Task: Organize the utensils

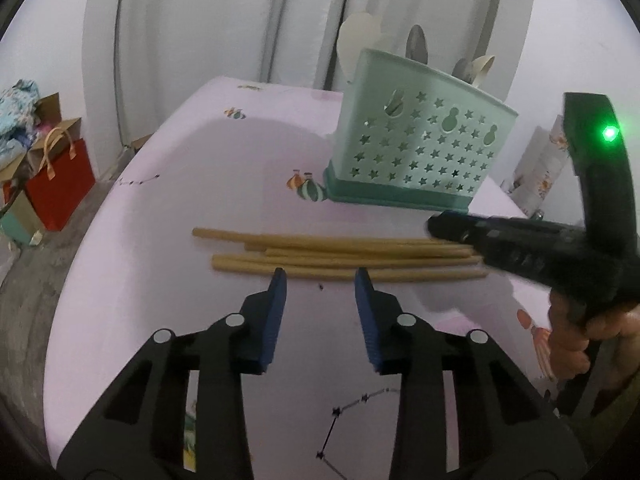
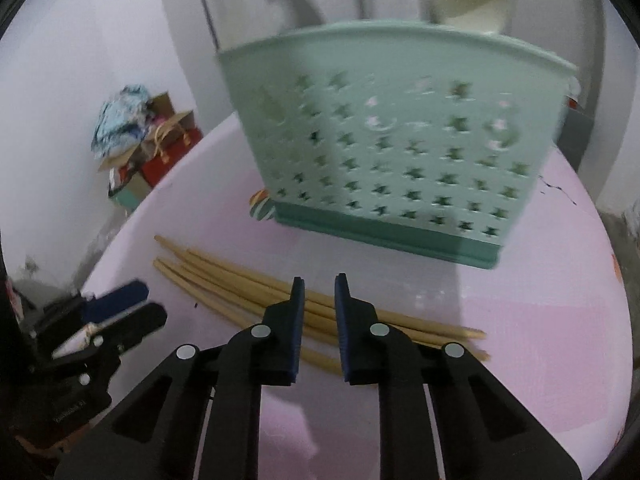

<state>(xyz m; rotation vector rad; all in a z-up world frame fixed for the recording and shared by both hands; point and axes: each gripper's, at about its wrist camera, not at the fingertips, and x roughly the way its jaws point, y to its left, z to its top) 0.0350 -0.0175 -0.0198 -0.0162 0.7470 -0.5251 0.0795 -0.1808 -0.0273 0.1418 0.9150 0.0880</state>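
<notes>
Right wrist: right tool (image 2: 319, 280) part-open over chopsticks (image 2: 240, 288), likely nothing pinched yet (blurry). Left tool (image 1: 320, 276) part-open, empty, just short. Holder (image 2: 392, 152) behind them on desk (image 2: 520, 320). Next: close, lift, drop in.

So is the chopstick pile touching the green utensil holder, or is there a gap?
Apart. The left wrist view shows a bare strip of pink tablecloth between the chopsticks and the base of the utensil holder; the right wrist view agrees.

Mint-green holder (image 1: 416, 140) with star cutouts, tan chopsticks (image 1: 340, 256), pink cloth (image 1: 200, 160).
</notes>
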